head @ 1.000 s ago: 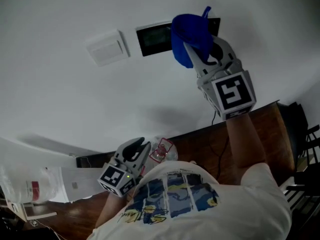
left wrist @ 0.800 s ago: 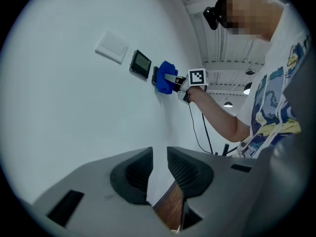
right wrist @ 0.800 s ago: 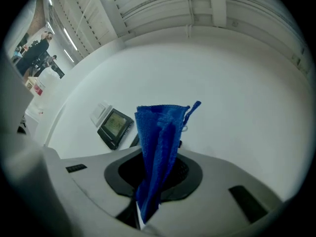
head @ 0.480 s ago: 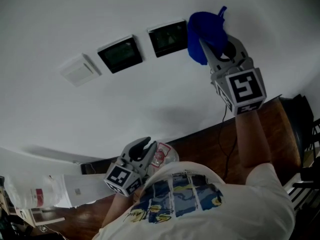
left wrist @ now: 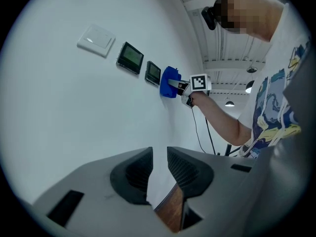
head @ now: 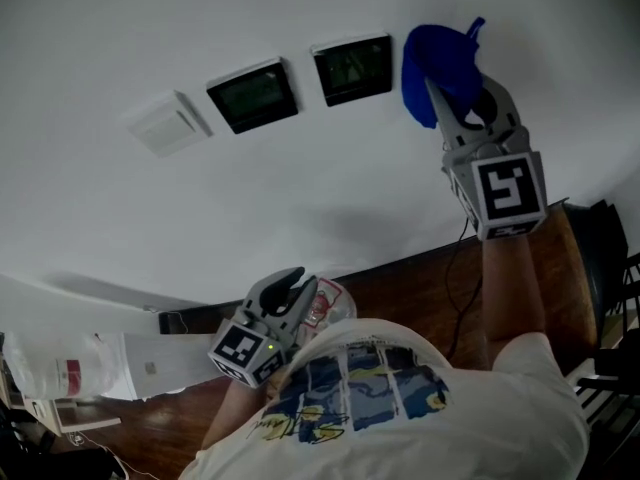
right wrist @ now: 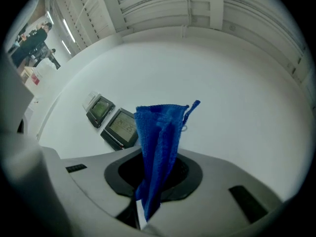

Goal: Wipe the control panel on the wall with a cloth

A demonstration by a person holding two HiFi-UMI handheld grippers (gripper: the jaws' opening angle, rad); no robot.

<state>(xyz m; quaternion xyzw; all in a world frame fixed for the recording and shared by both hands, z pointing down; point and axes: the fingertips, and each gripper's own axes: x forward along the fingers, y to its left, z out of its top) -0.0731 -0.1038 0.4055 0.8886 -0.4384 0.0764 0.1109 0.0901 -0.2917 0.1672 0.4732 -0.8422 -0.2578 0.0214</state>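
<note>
Two dark control panels hang side by side on the white wall, the right panel (head: 352, 69) and the left panel (head: 254, 95). My right gripper (head: 455, 93) is raised to the wall and shut on a blue cloth (head: 440, 68). The cloth sits just right of the right panel, apart from it. In the right gripper view the cloth (right wrist: 158, 147) stands up between the jaws, with both panels (right wrist: 121, 128) to its left. My left gripper (head: 285, 293) hangs low by the person's chest, its jaws nearly together with nothing in them.
A white switch plate (head: 168, 122) is left of the panels. Below lie a brown wooden surface (head: 420, 288), a black cable (head: 452, 278), a white plastic bag (head: 80, 368) at the left and a dark chair (head: 610, 258) at the right.
My right gripper has slid right along the wall with the cloth, from over the right panel to clear of it. The left gripper has stayed low.
</note>
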